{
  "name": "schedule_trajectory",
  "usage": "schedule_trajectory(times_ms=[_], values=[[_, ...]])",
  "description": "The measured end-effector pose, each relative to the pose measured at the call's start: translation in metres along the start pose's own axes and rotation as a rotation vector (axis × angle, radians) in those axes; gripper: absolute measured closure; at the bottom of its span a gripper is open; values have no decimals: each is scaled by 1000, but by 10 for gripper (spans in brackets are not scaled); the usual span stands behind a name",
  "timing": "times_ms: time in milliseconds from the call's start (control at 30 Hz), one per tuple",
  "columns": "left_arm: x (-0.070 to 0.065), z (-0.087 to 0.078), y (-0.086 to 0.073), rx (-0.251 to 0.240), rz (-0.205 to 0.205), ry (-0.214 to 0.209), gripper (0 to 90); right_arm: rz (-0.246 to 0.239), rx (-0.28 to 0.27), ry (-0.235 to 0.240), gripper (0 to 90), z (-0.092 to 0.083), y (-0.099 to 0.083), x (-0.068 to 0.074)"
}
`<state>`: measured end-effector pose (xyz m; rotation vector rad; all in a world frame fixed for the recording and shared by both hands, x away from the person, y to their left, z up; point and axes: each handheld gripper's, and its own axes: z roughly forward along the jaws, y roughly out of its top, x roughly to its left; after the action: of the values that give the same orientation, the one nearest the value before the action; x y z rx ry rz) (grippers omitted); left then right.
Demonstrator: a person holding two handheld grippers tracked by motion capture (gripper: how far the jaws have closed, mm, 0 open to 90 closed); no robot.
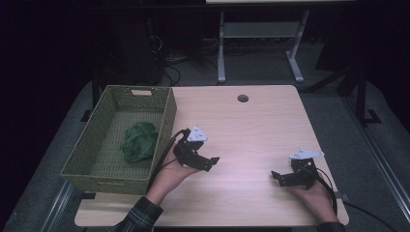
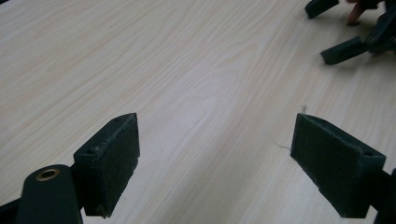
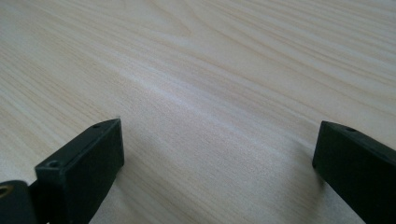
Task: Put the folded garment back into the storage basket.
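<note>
A green cloth (image 1: 139, 141) lies crumpled in the basket (image 1: 167, 116) at the worktop's (image 1: 251, 130) left; the left tool (image 1: 209, 162), jaws spread and empty, hovers just right of the basket, nearer the cloth. The right tool (image 1: 278, 177), also spread and empty, sits well apart near the right edge.

The crumpled dark green cloth (image 1: 139, 141) lies inside the woven olive-green rectangular basket (image 1: 87, 145), on its bottom, close to the right long wall and about halfway along it. The cloth is bunched into a rounded, wrinkled heap, not spread flat. The basket is open on top, has a handle slot in its far short wall, and stands on the left part of the light wooden table (image 1: 251, 125), with its left side overhanging the table edge.
</note>
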<state>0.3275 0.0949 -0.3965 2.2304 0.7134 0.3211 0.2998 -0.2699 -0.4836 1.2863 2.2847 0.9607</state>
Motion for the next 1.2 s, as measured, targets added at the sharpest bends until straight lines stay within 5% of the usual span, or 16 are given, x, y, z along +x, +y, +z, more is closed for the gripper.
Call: schedule_trajectory(times_ms=[533,1200], values=[[-1,51,-39,64,20,23,152,-1,2,2,17,0,0,0],[6,58,-57,24,0,-1,132,-4,2,7,17,0,0,1]])
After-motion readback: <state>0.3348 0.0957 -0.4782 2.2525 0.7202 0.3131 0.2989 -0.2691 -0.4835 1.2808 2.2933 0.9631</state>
